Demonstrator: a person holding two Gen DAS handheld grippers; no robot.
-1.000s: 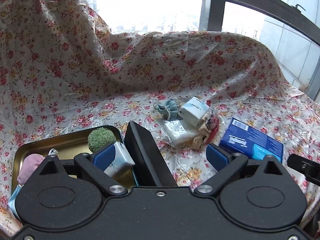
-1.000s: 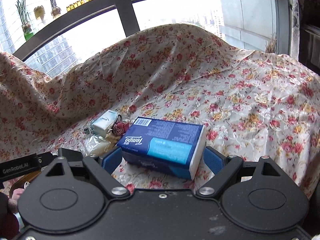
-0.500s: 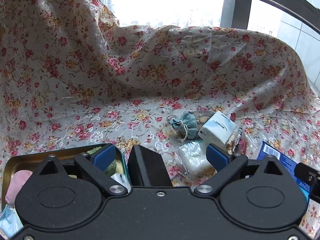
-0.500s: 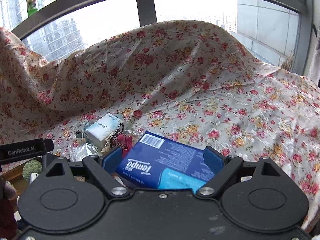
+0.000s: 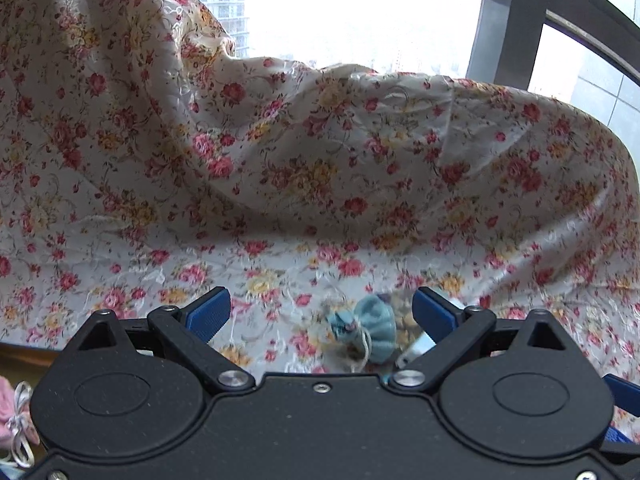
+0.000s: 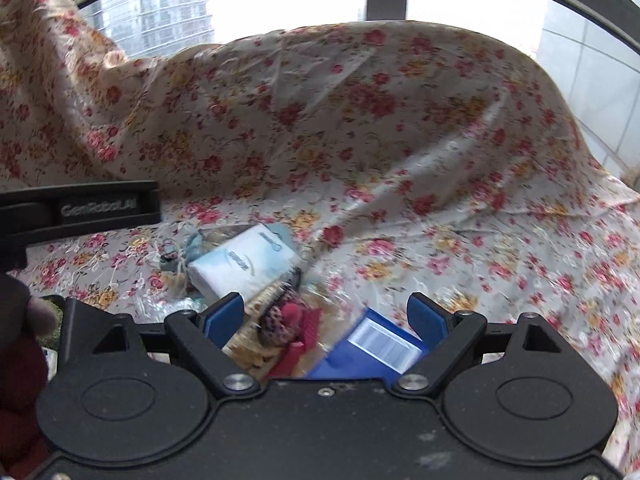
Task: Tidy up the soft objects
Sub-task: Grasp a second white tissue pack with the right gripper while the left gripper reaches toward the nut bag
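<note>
1. A floral cloth [image 5: 304,200] covers the work surface and rises as a draped backdrop before a window [image 5: 360,12] with tower blocks outside.
2. The left gripper [image 5: 320,312] stands wide open and holds nothing. The light-blue drawstring pouch [image 5: 370,330] lies on the cloth between its jaws, nearer the right-hand one, untouched.
3. The right gripper [image 6: 324,314] is also wide open and empty. The blue tissue pack [image 6: 374,350] lies below it, near its right-hand jaw. A red patterned item [image 6: 286,320] sits between the jaws.
4. Handling judgement: the pouch looks light, limp and crushable. Pinch it across its gathered body, not by the cord. The tissue pack is soft with a slick wrapper; grip it across its short sides.
5. View differences: only the right wrist view shows the white tissue pack [image 6: 244,260] clearly, and a hand [image 6: 22,320] at its left edge. Only the left wrist view shows a pink item [image 5: 8,420] at its lower left.
</note>
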